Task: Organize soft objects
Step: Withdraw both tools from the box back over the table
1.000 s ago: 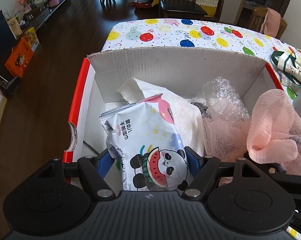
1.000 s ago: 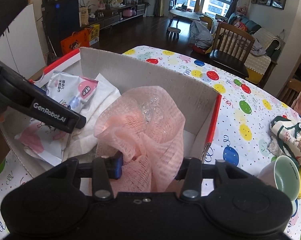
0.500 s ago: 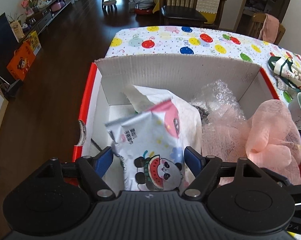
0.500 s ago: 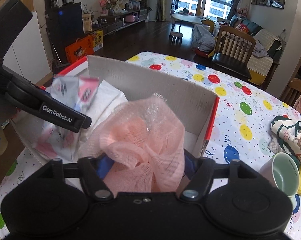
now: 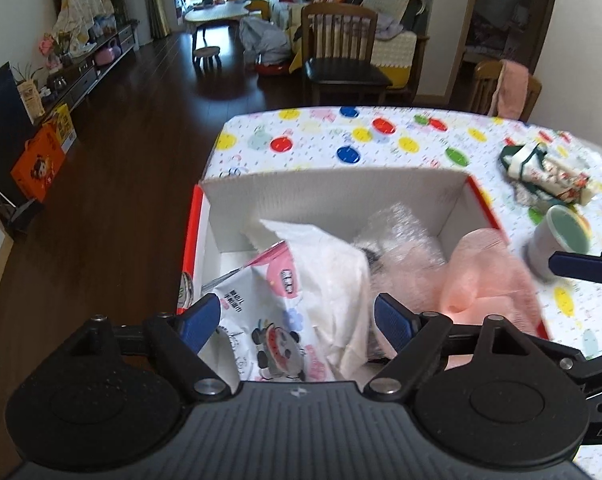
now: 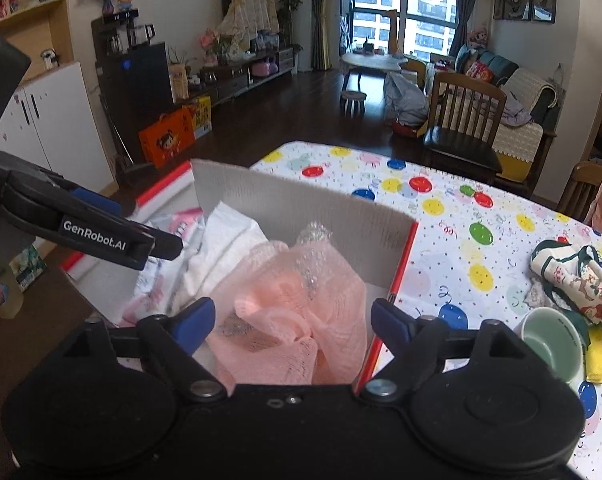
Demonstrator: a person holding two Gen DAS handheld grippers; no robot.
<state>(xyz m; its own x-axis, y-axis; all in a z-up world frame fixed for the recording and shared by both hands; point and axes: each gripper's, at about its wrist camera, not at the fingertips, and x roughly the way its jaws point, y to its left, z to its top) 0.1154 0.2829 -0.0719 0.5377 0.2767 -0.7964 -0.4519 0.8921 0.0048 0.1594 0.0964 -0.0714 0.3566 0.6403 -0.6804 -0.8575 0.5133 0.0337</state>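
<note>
Balloon-print tablecloth (image 5: 381, 148), dark wood floor (image 5: 141, 128)

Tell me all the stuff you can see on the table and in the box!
Cardboard box: one, white inside with red edges, on the table.
Wipes pack: one, white and pink with a panda, lying in the box's left part.
White bag: one, in the box, beside the pack.
Bubble wrap: one clear wad, at the back of the box.
Mesh cloth: one, pink, in the box's right part.
Cup: one, pale green inside, on the table right of the box.
Printed cloth: one bundle, behind the cup.
Tablecloth: one, white with coloured balloons.
Left claw: opening, touching nothing.
Right claw: opening, touching nothing.
</note>
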